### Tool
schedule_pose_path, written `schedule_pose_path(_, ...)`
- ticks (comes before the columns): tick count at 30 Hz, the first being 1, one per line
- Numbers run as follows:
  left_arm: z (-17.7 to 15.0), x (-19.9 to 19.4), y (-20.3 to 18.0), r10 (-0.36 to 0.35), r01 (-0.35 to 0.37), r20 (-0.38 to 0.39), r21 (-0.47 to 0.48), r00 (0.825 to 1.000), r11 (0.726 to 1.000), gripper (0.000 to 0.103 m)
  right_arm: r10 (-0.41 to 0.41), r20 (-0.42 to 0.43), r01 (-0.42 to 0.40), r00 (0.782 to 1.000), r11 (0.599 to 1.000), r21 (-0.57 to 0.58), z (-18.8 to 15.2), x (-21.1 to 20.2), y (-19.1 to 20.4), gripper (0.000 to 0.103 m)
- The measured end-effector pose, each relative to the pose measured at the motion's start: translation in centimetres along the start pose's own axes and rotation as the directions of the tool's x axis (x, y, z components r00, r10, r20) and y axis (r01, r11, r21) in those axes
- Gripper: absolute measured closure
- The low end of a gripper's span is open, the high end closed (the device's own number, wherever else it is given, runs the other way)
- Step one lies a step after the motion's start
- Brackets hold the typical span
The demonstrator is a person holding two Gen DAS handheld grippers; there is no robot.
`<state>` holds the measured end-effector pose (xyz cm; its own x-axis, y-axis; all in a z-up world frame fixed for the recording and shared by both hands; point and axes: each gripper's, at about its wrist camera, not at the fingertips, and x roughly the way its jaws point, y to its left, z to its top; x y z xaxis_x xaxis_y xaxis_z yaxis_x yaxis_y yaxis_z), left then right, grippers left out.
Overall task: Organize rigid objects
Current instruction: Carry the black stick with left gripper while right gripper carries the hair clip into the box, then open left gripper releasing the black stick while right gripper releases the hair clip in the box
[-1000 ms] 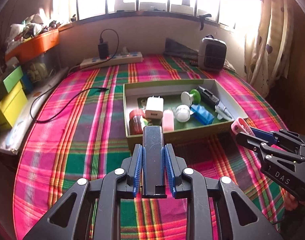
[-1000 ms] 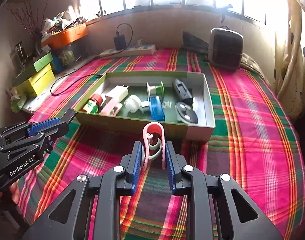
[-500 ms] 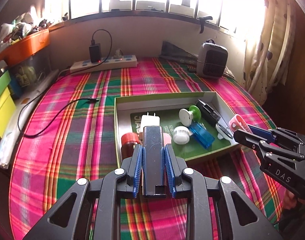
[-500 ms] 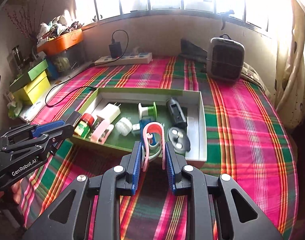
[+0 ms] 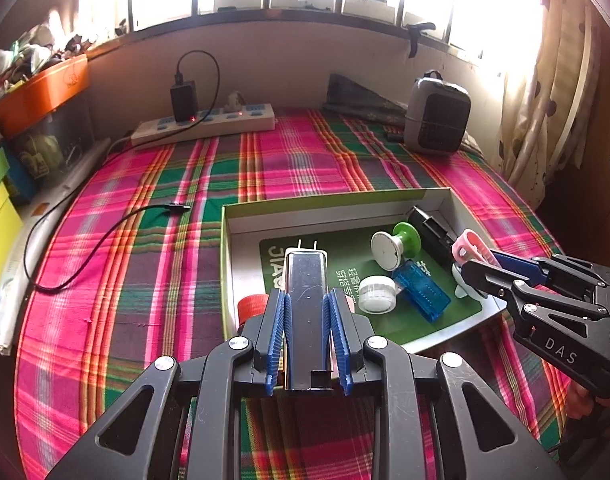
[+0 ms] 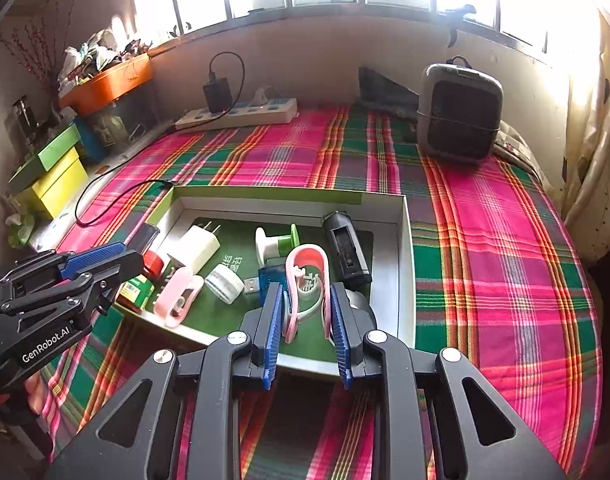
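The shallow box [image 5: 333,210] lies on the plaid cloth [image 5: 153,280] and serves as the landmark here; both tongs hang over its near side. The left tongs [image 5: 308,320] are clamped on a dark rectangular block [image 5: 307,300] that stands upright between the blue pads, above the box's near left corner. The right tongs [image 6: 307,316] are closed on a pink clip [image 6: 307,276], held over the box's near right part. Only the left wrist view shows the block's glossy face and the white plug's [image 5: 305,252] two prongs poking out behind it; in it the red-capped bottle [image 5: 252,304] is mostly hidden by the tongs. The right wrist view opens up what the left one covers — the whole white plug [image 6: 197,246], the red cap [image 6: 153,266] with the bottle's green label, and a second pink clip [image 6: 176,295] lying flat at the box's near left. Both views show, inside the box, the white-and-green spool [image 6: 275,242], the small white jar [image 6: 224,282], the blue USB stick [image 5: 421,290] and the black device [image 6: 347,246] toward the far right wall. Each view also catches the other tongs from the side — right tongs [image 5: 475,258] at the box's right edge, left tongs [image 6: 117,254] at its left. Beyond the box sit a power strip [image 6: 241,114] and a grey heater [image 6: 459,116].
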<state>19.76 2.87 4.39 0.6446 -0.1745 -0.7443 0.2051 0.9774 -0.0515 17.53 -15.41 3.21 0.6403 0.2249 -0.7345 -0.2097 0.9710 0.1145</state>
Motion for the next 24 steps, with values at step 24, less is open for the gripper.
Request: schedule_pose_path(24, -0.1, 2.5, -0.2, 0.01, -0.009, -0.042, 0.003, 0.999, 1.0, 0.081, -0.005, -0.06, 0.004, 0.998, 1.0, -0.017, 0.0, 3.5, -0.3, 0.078)
